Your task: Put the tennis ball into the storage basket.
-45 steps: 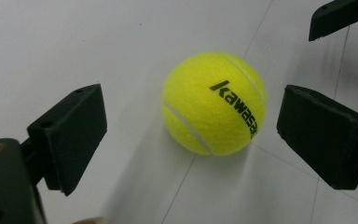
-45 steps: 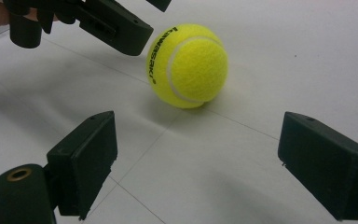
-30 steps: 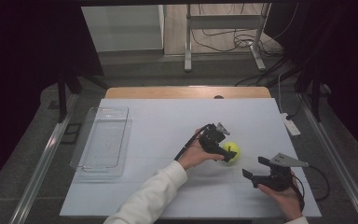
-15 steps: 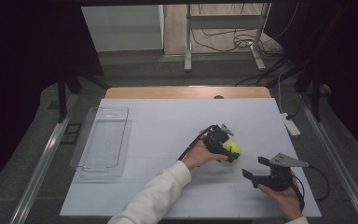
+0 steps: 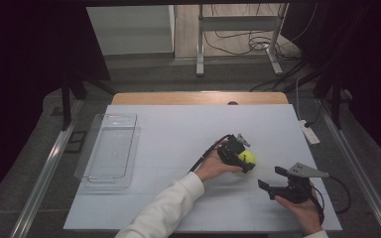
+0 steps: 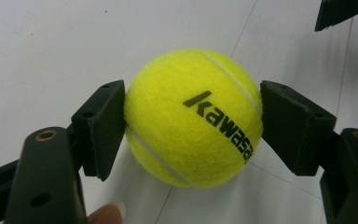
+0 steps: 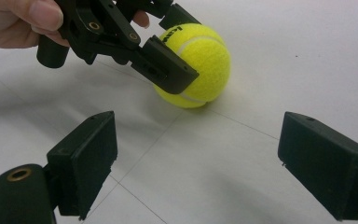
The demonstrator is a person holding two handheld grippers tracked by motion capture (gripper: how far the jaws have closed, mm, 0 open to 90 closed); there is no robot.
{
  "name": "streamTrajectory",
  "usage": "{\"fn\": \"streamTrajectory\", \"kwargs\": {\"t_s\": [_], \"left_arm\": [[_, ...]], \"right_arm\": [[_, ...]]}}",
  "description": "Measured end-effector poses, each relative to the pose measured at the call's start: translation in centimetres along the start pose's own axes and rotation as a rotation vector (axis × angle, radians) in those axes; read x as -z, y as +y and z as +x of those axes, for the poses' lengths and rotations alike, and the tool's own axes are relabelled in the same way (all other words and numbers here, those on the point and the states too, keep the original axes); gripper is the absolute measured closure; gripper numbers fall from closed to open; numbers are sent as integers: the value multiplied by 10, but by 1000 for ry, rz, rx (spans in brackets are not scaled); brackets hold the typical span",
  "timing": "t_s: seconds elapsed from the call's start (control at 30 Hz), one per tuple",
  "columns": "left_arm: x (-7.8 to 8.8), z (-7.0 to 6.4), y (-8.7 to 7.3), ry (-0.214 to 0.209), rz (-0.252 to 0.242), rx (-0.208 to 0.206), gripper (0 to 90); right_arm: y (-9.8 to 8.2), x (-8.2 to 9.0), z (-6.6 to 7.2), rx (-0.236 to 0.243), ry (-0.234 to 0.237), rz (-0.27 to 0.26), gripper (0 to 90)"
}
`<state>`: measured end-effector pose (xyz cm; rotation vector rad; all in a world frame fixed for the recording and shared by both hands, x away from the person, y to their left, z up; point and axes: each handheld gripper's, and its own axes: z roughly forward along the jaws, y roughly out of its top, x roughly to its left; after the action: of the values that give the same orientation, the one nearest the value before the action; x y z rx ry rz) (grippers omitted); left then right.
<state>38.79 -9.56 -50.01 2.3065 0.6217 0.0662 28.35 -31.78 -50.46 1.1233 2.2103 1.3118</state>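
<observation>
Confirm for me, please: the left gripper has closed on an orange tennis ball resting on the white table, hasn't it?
Not quite: the tennis ball is yellow, not orange, as the left gripper view shows. The left gripper has indeed closed on it on the white table.

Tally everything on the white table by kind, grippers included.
Tennis ball: 1
Clear plastic tray: 1
Grippers: 2, the left gripper and the right gripper
Total: 4
</observation>
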Motion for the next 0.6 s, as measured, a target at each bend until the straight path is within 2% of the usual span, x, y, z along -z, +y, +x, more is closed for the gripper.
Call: {"fn": "streamTrajectory", "kwargs": {"t_s": [0.17, 0.37, 0.6], "left_arm": [[1, 0, 0, 6, 3, -3, 269], [9, 3, 0, 18, -21, 4, 271], [21, 3, -2, 24, -31, -7, 272]], "right_arm": [[0, 0, 0, -1, 1, -2, 118], [0, 0, 0, -1, 1, -3, 118], [0, 0, 0, -2, -1, -3, 118]]}}
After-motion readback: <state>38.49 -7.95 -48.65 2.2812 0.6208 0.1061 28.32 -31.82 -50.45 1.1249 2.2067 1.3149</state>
